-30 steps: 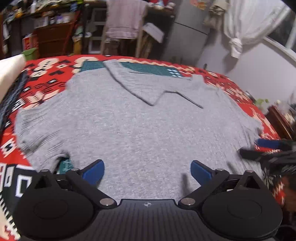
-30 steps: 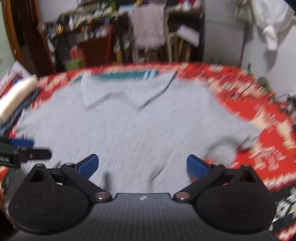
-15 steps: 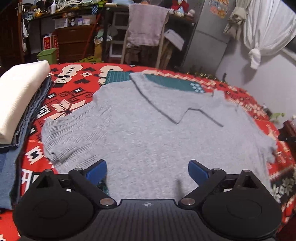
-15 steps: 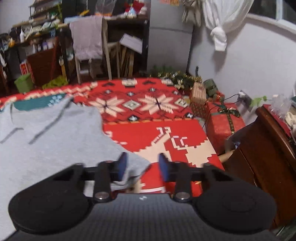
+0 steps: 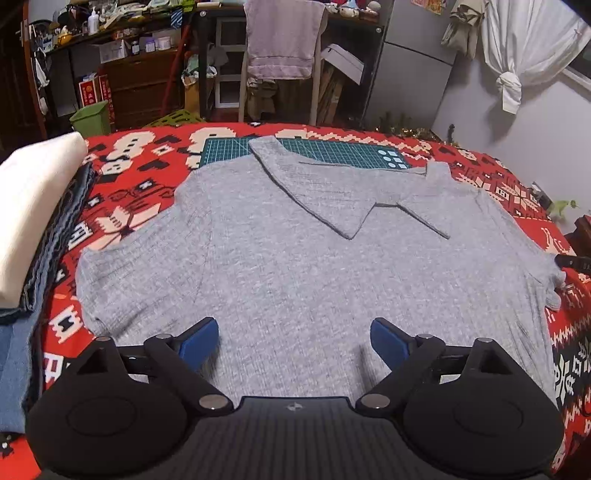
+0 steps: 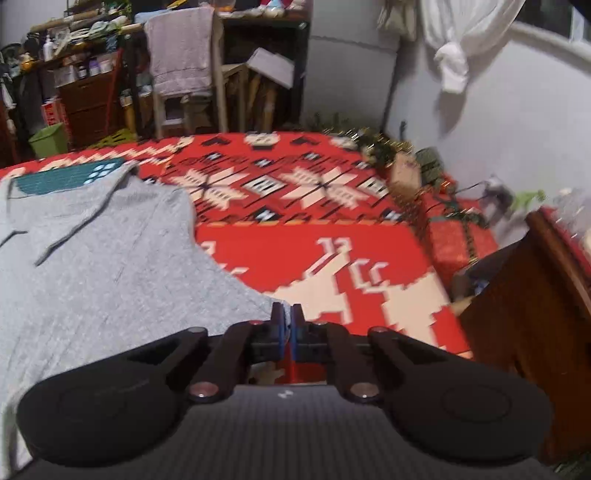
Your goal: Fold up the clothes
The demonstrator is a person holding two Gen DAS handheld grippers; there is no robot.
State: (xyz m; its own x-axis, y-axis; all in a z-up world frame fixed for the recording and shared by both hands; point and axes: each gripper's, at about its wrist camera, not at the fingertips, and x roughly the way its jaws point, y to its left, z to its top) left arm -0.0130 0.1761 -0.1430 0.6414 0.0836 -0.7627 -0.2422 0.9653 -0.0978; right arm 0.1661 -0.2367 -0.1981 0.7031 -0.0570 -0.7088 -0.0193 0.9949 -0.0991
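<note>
text: none legible | labels: too small or blurred | brands: none readable

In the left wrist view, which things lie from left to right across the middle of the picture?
Stack of folded clothes → red patterned blanket → grey polo shirt → tip of the right tongs at the shirt's sleeve edge.

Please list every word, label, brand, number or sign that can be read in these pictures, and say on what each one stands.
None can be read.
Red box beside the brown drawers: print too small.
Poster on the grey cabinet: cut off, unreadable.
Bottles on the shelf: labels too small.
Green cutting mat: only grid and pale squares.
</note>
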